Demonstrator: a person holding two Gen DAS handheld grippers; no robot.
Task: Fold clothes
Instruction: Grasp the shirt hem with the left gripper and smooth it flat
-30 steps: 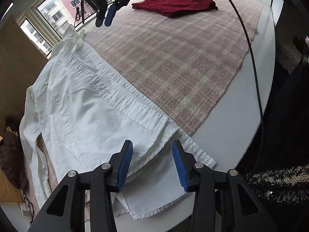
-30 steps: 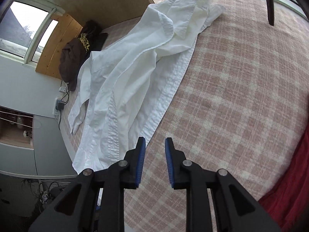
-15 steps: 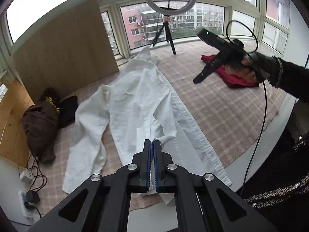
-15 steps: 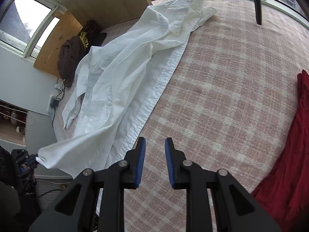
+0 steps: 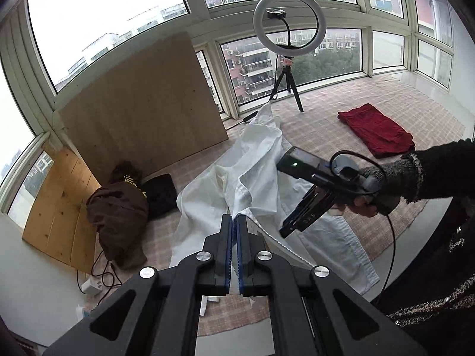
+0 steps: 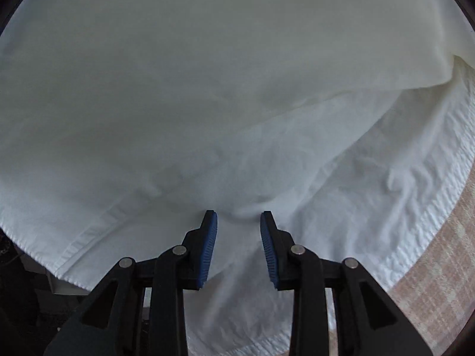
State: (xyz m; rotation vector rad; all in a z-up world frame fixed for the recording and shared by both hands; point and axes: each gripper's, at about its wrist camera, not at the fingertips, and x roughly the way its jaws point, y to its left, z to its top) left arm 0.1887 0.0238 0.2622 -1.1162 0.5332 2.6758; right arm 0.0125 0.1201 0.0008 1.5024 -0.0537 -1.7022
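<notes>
A white shirt (image 5: 255, 163) lies crumpled on the plaid cloth (image 5: 326, 124). My left gripper (image 5: 236, 222) is shut on the shirt's edge and holds that part raised above the cloth. In the right wrist view the white shirt (image 6: 207, 89) fills nearly the whole picture. My right gripper (image 6: 239, 219) points down into it, jaws opening, with a small pucker of cloth between the tips; the pads do not press on it. From the left wrist view, the right gripper (image 5: 286, 231) hangs over the shirt in a dark-sleeved hand (image 5: 368, 204).
A folded red garment (image 5: 374, 130) lies at the far right of the plaid cloth (image 6: 439, 267). A brown and black clothes pile (image 5: 118, 210) sits left by a wooden board (image 5: 142, 101). A ring light on a tripod (image 5: 289, 20) stands at the windows.
My left gripper shut on the shirt's edge and lifted it up. My right gripper swung from the bare plaid cloth over onto the shirt, and its jaws spread wider.
</notes>
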